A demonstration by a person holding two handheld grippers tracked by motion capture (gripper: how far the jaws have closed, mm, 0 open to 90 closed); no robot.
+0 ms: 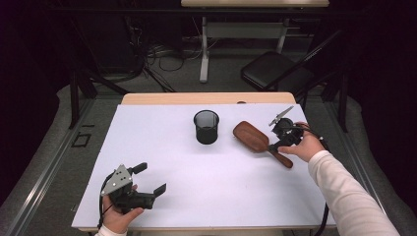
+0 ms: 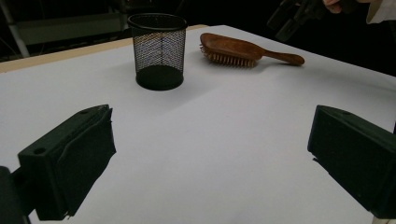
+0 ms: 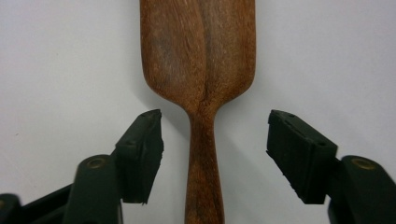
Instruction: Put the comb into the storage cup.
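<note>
Right gripper [image 3: 215,158] straddling wooden hairbrush [image 3: 201,70] handle, jaws apart, no contact. Left gripper [image 2: 210,158] wide open, nothing held, near table [image 1: 162,147] front edge.

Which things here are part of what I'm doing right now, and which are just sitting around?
In the job:
- brown wooden paddle hairbrush, handle between the open jaws, untouched
- right hand-held gripper, straddling that handle

Lying about:
- black wire-mesh cup, upright beside the brush
- left hand-held gripper, open over bare white table
- black folding chair, behind the table
</note>
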